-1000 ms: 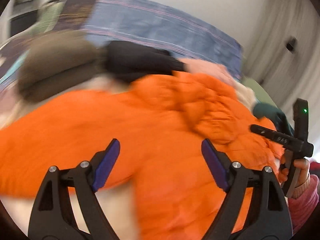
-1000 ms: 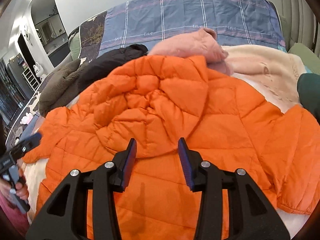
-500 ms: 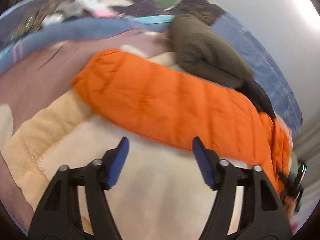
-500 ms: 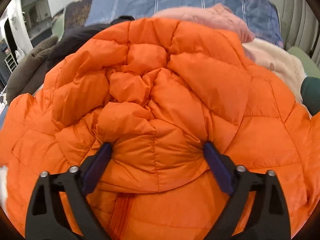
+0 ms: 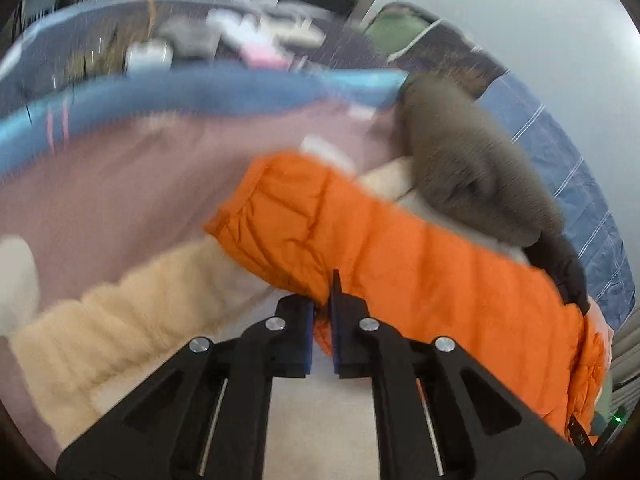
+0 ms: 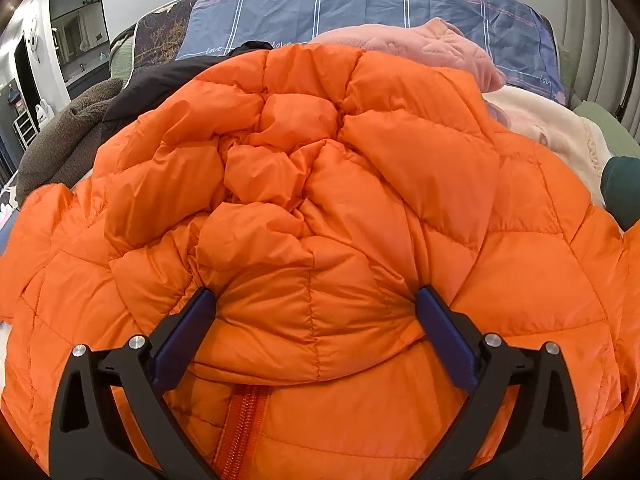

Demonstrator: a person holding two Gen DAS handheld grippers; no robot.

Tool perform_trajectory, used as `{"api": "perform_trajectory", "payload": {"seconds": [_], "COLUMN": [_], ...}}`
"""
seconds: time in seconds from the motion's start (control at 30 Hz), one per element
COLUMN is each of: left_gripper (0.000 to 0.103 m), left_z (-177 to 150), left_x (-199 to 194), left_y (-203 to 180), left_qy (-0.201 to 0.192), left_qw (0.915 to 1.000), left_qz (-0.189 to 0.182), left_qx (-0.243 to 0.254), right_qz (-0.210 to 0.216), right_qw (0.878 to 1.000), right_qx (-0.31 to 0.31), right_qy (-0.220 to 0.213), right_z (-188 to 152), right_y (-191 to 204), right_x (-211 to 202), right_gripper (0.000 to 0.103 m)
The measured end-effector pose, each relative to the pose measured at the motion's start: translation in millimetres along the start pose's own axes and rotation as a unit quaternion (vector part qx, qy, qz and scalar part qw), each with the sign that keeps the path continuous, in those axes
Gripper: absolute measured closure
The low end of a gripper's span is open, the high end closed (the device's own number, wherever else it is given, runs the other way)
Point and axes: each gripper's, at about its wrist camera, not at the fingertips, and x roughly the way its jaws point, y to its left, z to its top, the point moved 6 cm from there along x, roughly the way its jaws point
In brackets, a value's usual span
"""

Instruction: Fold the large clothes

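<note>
Pinching orange jacket [image 5: 420, 280], left gripper [image 5: 321, 320] angled down

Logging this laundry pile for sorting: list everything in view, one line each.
orange puffer jacket: one, orange, spread on top of the pile
pink fleece garment: one, pink, behind the jacket
cream fleece garment: one, cream, right of the jacket
brown fleece garment: one, brown, left of the jacket
black garment: one, black, beside the brown one
plaid bedding: one, blue, at the back
left hand-held gripper: one, black, shut on the jacket's sleeve edge
right hand-held gripper: one, black, open astride the hood
</note>
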Motion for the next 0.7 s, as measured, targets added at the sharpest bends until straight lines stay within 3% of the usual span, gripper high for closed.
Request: {"api": "perform_trajectory", "payload": {"seconds": [0.1, 0.2, 0.33, 0.4, 0.6, 0.7], "left_gripper": [0.098, 0.098, 0.098, 0.098, 0.097, 0.097], "left_z": [13, 16, 1, -19, -111, -165], "left_x": [-38, -78, -115, -130, -136, -128], "left_y": [-53, -138, -238, -294, -419, -458], "left_qy": [-0.058, -0.088, -0.089, -0.081, -0.029, 0.020], "left_qw": [0.9957, 0.9799, 0.9490, 0.9276, 0.8721, 0.8519], "left_qz": [-0.033, -0.114, -0.218, -0.267, -0.352, -0.379], "left_qx": [0.065, 0.139, 0.210, 0.248, 0.339, 0.360], "right_qz": [0.001, 0.009, 0.049, 0.069, 0.069, 0.060], "right_qw": [1.000, 1.000, 0.998, 0.994, 0.987, 0.984], "right_qx": [0.001, 0.006, 0.045, 0.081, 0.134, 0.159], "right_qy": [0.000, 0.000, 0.015, 0.008, -0.047, -0.047], "right_z": [1, 2, 5, 7, 3, -10], "right_y": [0, -1, -15, -31, -90, -118], "right_x": [0, -1, -21, -46, -118, -135], "right_gripper": [0.002, 0.002, 0.002, 0.002, 0.002, 0.002]}}
